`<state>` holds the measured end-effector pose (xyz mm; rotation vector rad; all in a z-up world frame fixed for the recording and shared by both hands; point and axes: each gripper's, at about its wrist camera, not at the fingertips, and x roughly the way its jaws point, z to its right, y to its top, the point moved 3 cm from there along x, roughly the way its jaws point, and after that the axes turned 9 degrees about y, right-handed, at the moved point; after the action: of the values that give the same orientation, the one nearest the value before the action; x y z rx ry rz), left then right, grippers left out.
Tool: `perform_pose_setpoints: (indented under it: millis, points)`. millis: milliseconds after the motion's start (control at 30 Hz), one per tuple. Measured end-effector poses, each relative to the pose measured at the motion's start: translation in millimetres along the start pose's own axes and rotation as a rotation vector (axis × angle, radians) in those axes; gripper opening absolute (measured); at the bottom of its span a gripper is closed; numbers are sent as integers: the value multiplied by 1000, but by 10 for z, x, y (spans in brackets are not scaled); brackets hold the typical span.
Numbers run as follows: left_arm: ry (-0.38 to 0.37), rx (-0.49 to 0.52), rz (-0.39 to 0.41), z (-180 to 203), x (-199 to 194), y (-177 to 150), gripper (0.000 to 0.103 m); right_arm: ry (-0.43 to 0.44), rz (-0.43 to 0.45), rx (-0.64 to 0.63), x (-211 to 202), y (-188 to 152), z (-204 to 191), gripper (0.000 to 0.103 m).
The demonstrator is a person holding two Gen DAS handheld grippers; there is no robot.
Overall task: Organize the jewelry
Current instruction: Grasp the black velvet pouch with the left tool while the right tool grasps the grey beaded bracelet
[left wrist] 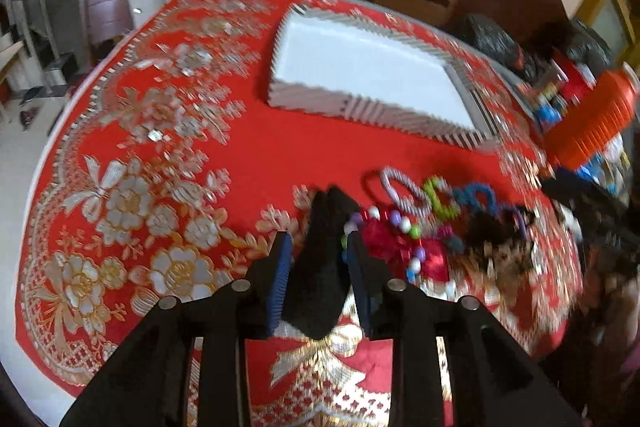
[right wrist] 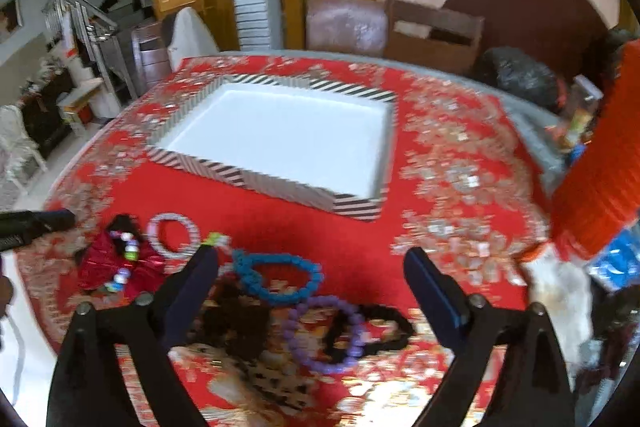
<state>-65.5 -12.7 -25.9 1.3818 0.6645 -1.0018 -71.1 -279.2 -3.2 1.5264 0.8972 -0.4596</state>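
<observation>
Barely started, judging from the layout. Striped box (right wrist: 256,183) with white inside, bare as far as either view shows, sitting mid-table on the red cloth (left wrist: 256,151). Jewelry pile just in front of it, none moved over: pale bracelet (right wrist: 173,235), blue bracelet (right wrist: 280,277), purple bracelet (right wrist: 320,335), black band (right wrist: 386,333), multicoloured bead string (right wrist: 126,259) on a red bow (right wrist: 100,267), plus a dark leopard-print piece, blurred.

Left tongs (left wrist: 320,247) closed around a black wedge-shaped piece (left wrist: 324,267), at the left edge of the pile; what exactly it is, hard to tell.

Right tongs (right wrist: 312,263) spread wide, holding nothing, poised above the blue and purple bracelets.

Left to do: nearly everything, each piece to be carried into the box.
</observation>
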Motion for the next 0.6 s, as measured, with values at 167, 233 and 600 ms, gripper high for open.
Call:
perform_pose_setpoints:
  millis: [167,233,600]
  points:
    - [-15,55,-74,-96,89,-172,27,95,-86,-41,383,99,-259,80]
    - [-35,63,-87,-124,107,-214,29,110,-127,-81,572,126,-386,77]
    - [-90,136,-99,48,330,-208,36,83,-306,-221,1438,96,-732,65]
